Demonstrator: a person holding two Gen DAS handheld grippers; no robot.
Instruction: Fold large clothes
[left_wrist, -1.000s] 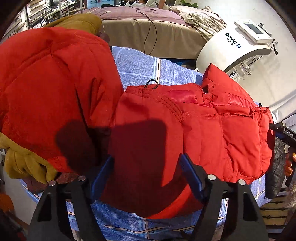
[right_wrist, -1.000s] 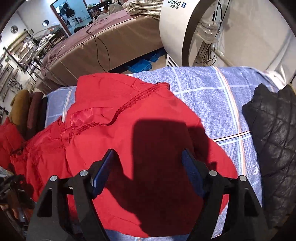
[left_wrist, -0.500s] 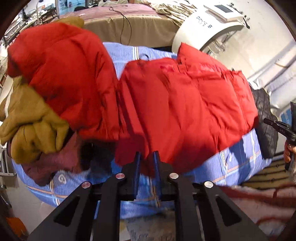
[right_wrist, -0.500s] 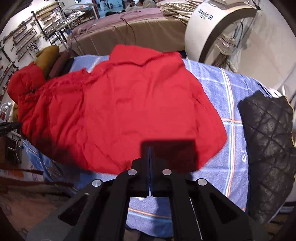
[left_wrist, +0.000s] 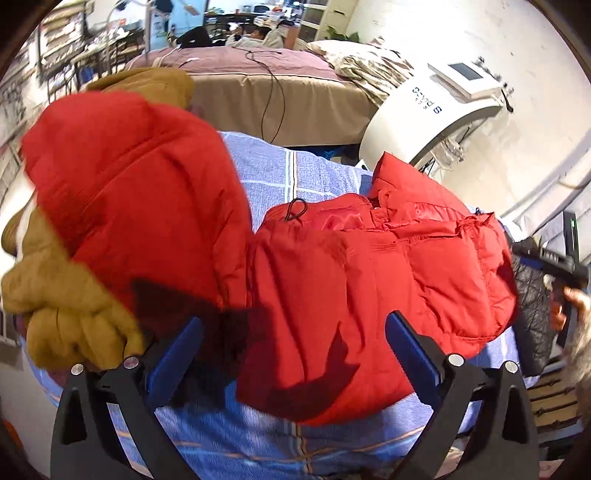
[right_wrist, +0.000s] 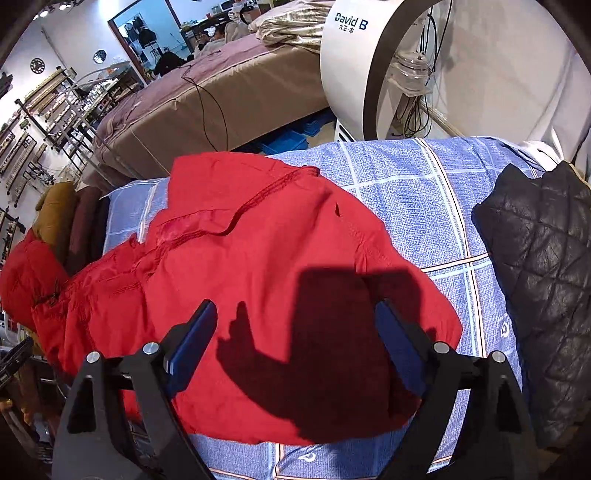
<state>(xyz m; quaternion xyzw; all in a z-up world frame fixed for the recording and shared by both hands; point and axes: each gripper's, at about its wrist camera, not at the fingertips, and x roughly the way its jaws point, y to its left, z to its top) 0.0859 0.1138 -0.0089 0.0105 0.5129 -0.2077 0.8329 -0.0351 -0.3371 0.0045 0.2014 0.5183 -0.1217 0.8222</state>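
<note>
A red puffer jacket (left_wrist: 369, 280) lies folded on the blue checked sheet (left_wrist: 288, 170); the right wrist view shows it too (right_wrist: 258, 258). My left gripper (left_wrist: 293, 350) hangs just above the jacket's near left edge. Its jaws are opening wide, and the blue pads touch no cloth. My right gripper (right_wrist: 295, 343) hovers over the jacket's near right part. Its jaws are opening as well, with nothing pinched between them. In the left wrist view the right gripper (left_wrist: 554, 258) shows at the far right edge, in a hand.
A second red puffer jacket (left_wrist: 140, 192) rests on a mustard garment (left_wrist: 66, 314) at the left. A black quilted jacket (right_wrist: 546, 266) lies at the right end of the sheet. Behind stand a brown bed (right_wrist: 221, 92) and a white machine (left_wrist: 436, 114).
Both grippers were open a second ago, shut half a second ago while pulled back from the jacket, and now stand open again close over it.
</note>
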